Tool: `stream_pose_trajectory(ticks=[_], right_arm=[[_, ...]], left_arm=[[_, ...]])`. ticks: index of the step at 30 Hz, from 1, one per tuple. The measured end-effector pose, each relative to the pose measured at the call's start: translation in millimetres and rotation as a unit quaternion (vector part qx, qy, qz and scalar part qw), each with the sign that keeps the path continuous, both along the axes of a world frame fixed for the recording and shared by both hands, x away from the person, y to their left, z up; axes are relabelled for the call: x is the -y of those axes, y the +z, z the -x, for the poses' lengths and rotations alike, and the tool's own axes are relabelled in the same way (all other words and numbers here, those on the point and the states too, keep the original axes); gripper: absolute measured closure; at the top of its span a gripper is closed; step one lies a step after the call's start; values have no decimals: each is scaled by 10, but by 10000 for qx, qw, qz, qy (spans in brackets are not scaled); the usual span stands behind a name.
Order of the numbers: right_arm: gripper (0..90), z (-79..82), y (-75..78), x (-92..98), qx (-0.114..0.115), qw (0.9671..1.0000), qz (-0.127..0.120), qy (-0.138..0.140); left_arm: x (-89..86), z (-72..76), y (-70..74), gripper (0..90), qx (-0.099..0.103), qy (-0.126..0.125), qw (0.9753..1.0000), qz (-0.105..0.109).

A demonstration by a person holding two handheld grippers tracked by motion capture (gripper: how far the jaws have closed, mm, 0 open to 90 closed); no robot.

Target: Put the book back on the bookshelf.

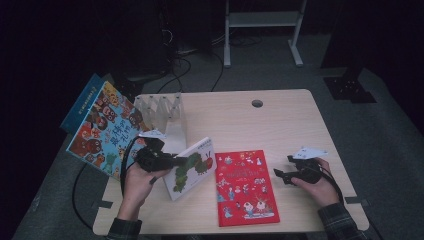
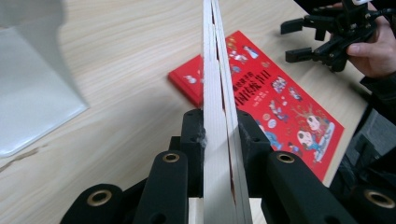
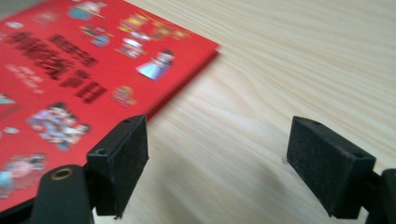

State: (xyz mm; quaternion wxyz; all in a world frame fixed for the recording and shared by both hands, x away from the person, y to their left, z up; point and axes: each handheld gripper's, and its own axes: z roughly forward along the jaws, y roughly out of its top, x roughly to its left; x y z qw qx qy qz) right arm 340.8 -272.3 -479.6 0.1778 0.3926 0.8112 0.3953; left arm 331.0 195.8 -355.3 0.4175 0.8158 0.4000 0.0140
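Note:
My left gripper [image 1: 181, 161] is shut on the edge of a white picture book [image 1: 195, 167] with a green caterpillar on its cover and holds it tilted up off the table. In the left gripper view the jaws of this gripper [image 2: 219, 133] clamp the white book [image 2: 215, 70] edge-on. A red picture book [image 1: 245, 187] lies flat on the table, also seen as the red book [image 2: 280, 100] past those jaws. My right gripper [image 1: 283, 167] hovers open just right of it; between its spread fingertips [image 3: 217, 158] is bare wood, with the red book [image 3: 70, 70] to their left.
A white slotted book rack [image 1: 167, 112] stands at the back left of the wooden table [image 1: 280, 125]. A large colourful book [image 1: 102, 127] and a blue one [image 1: 80, 102] lean beside it past the table's left edge. A cable hole [image 1: 257, 103] sits near the far edge.

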Motion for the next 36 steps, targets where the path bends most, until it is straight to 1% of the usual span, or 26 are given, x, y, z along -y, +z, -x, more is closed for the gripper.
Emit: stream_pose_trajectory(ticks=[1,2,3,4,5,6,8,9,10,11,12,13,15,16,17,20,22,23,24,25,26,27,28,31,32,36], right_arm=[[197,0,0,0,0,10000,0,0],[200,-40,-43,45,-98,9998,74,-124],[201,-51,-57,57,-132,9998,83,-158],[198,-71,-66,76,-217,9995,110,-199],[198,-71,-66,76,-217,9995,110,-199],[198,-84,-66,97,-229,9993,124,-267],[196,-94,-66,113,-229,9993,123,-286],[196,-94,-66,113,-229,9993,123,-286],[193,-97,-67,119,-227,9992,148,-297],[193,-97,-67,119,-227,9992,148,-297],[185,-97,-70,109,-195,9992,213,-291],[185,-97,-70,109,-195,9992,213,-291],[181,-97,-70,103,-200,9991,226,-296],[180,-97,-70,103,-203,9991,225,-301],[179,-97,-70,103,-204,9991,228,-303],[178,-97,-70,103,-204,9991,226,-304],[179,-97,-70,103,-205,9991,226,-305],[179,-97,-70,103,-205,9991,226,-305],[178,-97,-70,103,-205,9991,227,-306],[178,-97,-70,103,-205,9991,227,-306],[178,-97,-70,103,-205,9991,226,-305],[178,-97,-70,103,-204,9991,226,-305],[178,-97,-70,103,-204,9991,226,-305],[178,-97,-70,103,-205,9991,226,-305],[178,-97,-70,103,-204,9991,227,-305],[178,-97,-70,102,-206,9991,226,-306]], left_arm=[[-32,-2,4,759,4,36,10000,-22],[-88,1,10,759,8,143,9999,-12],[-88,1,10,759,8,143,9999,-12],[-144,1,20,759,12,224,9997,-28],[-144,1,20,759,12,224,9997,-28],[-199,2,30,759,28,313,9995,-16],[-253,1,39,759,43,402,9992,-11],[-253,1,39,760,43,402,9992,-11],[-307,0,47,759,54,480,9988,-26],[-307,0,47,759,54,480,9988,-26],[-352,-1,54,759,78,578,9983,-62],[-352,-1,54,760,78,578,9983,-62],[-414,0,61,759,144,742,9970,-171],[-414,0,61,759,144,742,9970,-171],[-455,4,66,760,141,864,9960,-202],[-523,-3,65,760,152,1021,9944,-213],[-569,-11,60,760,150,1101,9936,-215],[-569,-11,60,760,150,1101,9936,-215],[-607,-17,57,760,157,1179,9926,-240],[-607,-17,57,760,157,1179,9926,-240],[-632,-26,55,760,175,1265,9915,-254],[-642,-33,56,760,193,1300,9909,-281],[-642,-33,56,760,193,1300,9909,-281],[-643,-81,50,759,299,1398,9890,-375],[-639,-124,41,759,320,1443,9882,-406],[-620,-223,33,760,392,1535,9866,-381]])
